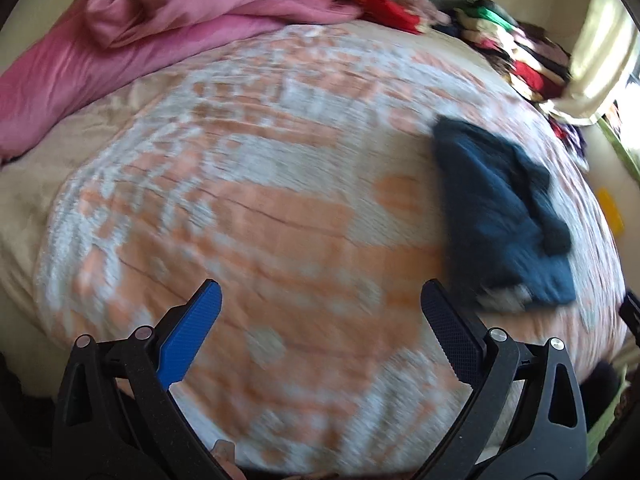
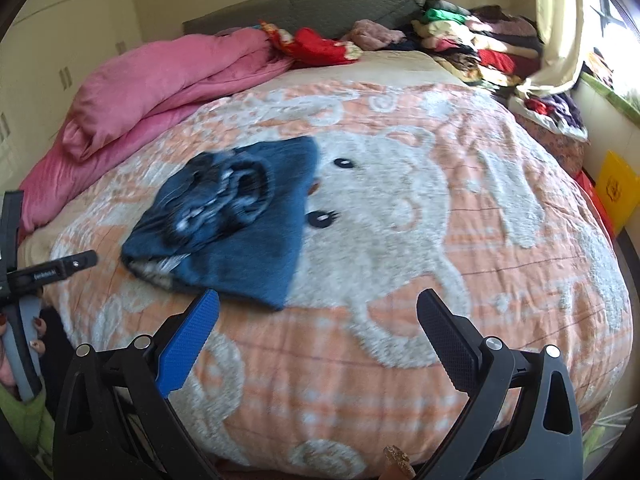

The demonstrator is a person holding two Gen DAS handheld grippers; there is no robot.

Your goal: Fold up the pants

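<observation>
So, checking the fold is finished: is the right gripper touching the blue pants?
Apart. The right wrist view shows the right gripper open, with bedspread between its fingers and the pants beyond.

Not much to read here. In the right wrist view, small white lettering sits on the black gripper handle [image 2: 44, 272] at the left edge, but it is too tiny and blurred to make out. A yellow board [image 2: 616, 190] by the right wall carries a dark printed emblem, also illegible. The left wrist view is smeared by motion and gives no readable writing at all.
</observation>
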